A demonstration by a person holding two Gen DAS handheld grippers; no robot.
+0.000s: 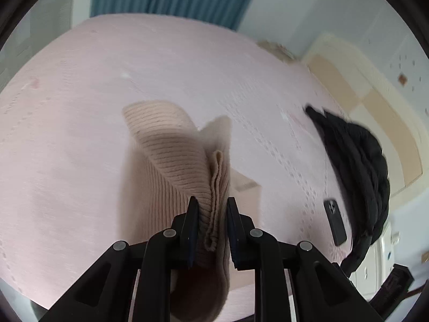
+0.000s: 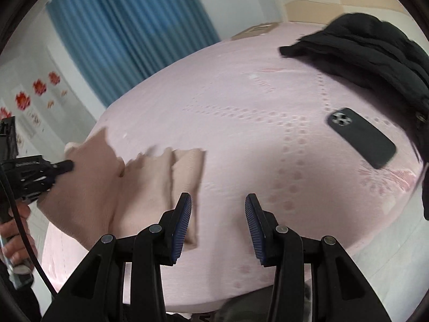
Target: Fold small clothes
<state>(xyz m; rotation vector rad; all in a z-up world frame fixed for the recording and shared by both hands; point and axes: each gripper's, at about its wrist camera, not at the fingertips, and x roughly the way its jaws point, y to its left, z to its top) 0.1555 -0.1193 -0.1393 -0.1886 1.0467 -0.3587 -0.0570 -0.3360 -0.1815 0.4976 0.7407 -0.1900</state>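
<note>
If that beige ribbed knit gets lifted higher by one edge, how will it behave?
Probably floppy: the beige ribbed knit already curls and droops from the left gripper. Likely light, since one pinch carries it. The ribbing should resist slipping.

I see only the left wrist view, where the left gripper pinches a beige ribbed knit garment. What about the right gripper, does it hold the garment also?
Observer: No. The right gripper is open, and only the pink bedsheet shows between its fingers.
Operator: Where is the garment relative to it?
Observer: The beige knit garment is to its left, held up off the sheet by the left gripper; one edge passes behind the right gripper's left finger.
</note>
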